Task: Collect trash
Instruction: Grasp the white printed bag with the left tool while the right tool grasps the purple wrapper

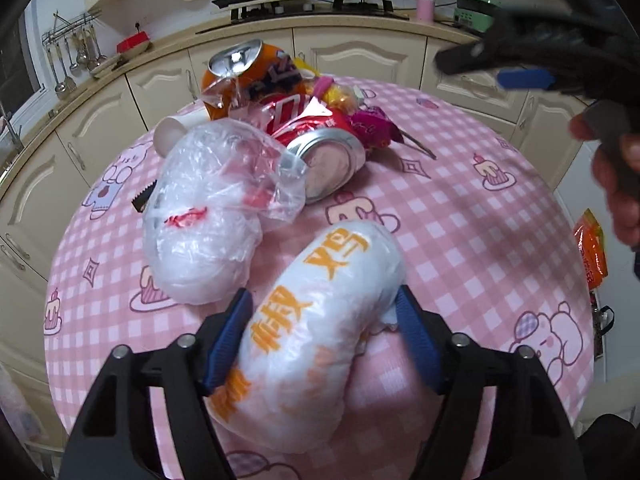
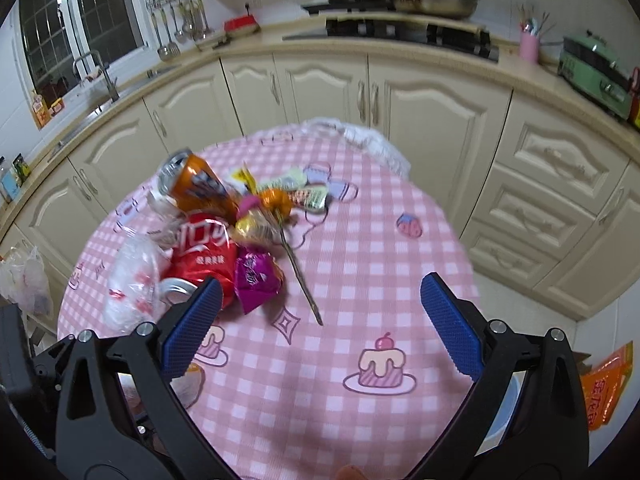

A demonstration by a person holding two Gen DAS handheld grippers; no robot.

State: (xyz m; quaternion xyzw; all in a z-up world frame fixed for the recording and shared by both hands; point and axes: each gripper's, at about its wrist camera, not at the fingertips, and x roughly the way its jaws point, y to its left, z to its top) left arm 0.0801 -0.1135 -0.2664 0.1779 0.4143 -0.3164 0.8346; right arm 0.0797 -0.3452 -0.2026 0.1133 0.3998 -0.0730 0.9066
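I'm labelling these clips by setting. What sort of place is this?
Most likely a home kitchen: a black gas hob carrying steel pots, cream cabinet doors, and a sink with a metal tap under a window.

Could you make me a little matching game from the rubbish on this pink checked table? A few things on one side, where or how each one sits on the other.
Things:
1. white bag with orange writing
2. orange can
3. red can
4. thin stick

Places or states:
A. lying bare on the cloth, beside the purple wrapper
B. between the left gripper jaws
C. at the far end of the pile
D. crushed, partly under clear plastic

Pairs: 1-B, 2-C, 3-D, 4-A
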